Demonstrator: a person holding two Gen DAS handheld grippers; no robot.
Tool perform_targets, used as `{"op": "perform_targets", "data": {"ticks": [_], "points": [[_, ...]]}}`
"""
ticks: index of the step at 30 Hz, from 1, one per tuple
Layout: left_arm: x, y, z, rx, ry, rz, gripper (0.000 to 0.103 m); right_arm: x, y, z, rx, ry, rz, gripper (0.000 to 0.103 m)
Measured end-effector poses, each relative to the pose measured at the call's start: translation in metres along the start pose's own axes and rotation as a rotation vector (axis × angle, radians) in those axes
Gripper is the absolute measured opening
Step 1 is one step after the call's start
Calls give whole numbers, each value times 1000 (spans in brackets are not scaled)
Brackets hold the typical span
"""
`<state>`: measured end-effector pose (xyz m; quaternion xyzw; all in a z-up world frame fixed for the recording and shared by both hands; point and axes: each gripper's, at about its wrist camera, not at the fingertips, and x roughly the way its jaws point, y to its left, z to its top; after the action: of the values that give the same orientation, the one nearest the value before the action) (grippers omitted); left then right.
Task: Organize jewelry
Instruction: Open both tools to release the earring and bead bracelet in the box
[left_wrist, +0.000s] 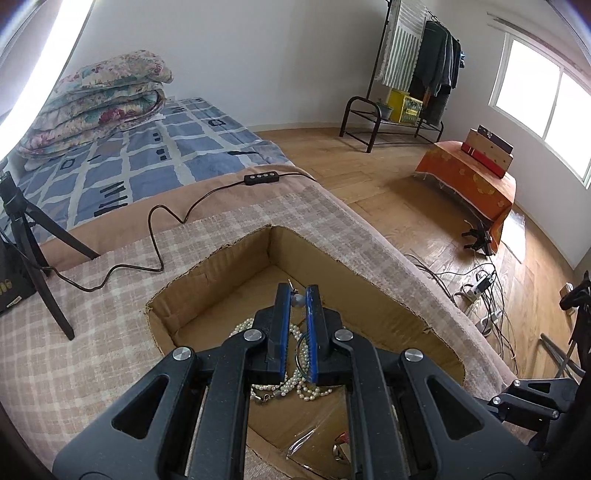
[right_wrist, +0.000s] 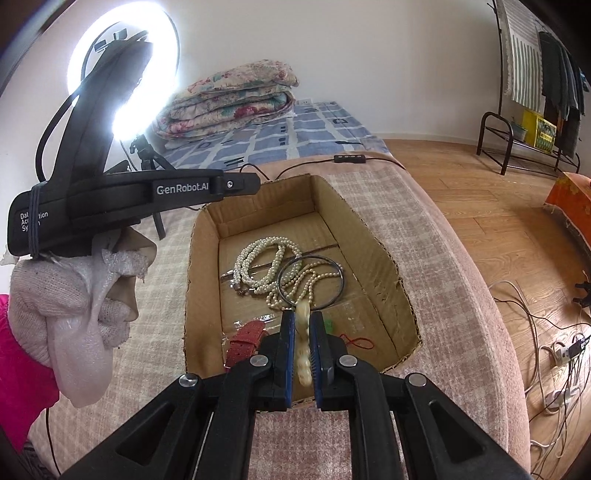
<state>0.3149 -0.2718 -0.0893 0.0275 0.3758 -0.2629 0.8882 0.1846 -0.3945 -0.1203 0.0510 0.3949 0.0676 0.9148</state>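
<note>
Between the blue-padded fingers of the left gripper (left_wrist: 298, 295), a small grey bead earring with a wire hook (left_wrist: 297, 300) is being pinched near the tips; the jaws are standing almost closed on it. Below those fingers, the open brown cardboard box (left_wrist: 388, 284) is lying sunk in a checked beige blanket (left_wrist: 110, 295), with white pearl necklaces (left_wrist: 295, 384) heaped on its floor. Between the fingers of the right gripper (right_wrist: 303, 321), a cream-coloured chain of carved beads (right_wrist: 303, 350) is being clamped, its length running back along the pads and its upper end poking past the tips. Just beyond those tips, a thin dark metal bangle (right_wrist: 343, 277) is resting across the pearls; left of the fingers a red perforated watch strap (right_wrist: 245, 341) is lying, and right of them a red cord (right_wrist: 356, 341).

Likely hazards, as judged: the earring is being held on a narrow contact, so a slight roll or loosening could be dropping it among the pearls, where it would be hard to find. The cream chain could be snagging the bangle or pearl loops on release, tangling the pile.
</note>
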Motion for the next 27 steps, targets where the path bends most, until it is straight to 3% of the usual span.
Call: {"op": "perform_targets", "data": {"ticks": [2, 4, 6, 7, 10, 14, 20, 27], "points": [[-1, -3, 1, 13, -5, 5, 6, 0, 1, 1, -6, -5, -3, 21], [-2, -5, 1, 25, -2, 13, 8, -1, 3, 1, -9, -6, 1, 26], [-3, -6, 0, 30, -5, 14, 28, 0, 6, 1, -16, -2, 5, 30], [-5, -6, 0, 31, -13, 16, 43, 0, 7, 1, -21, -1, 1, 37], [-10, -8, 1, 41, -34, 28, 48, -3, 12, 1, -34, -15, -9, 60], [-15, -9, 2, 45, -48, 42, 67, -7, 16, 1, -45, -33, -23, 80], [-24, -9, 4, 40, -62, 52, 69, -10, 19, 3, -45, -49, -62, 96], [-37, -9, 5, 34, -80, 62, 77, -18, 22, 5, -55, -77, -93, 103]]}}
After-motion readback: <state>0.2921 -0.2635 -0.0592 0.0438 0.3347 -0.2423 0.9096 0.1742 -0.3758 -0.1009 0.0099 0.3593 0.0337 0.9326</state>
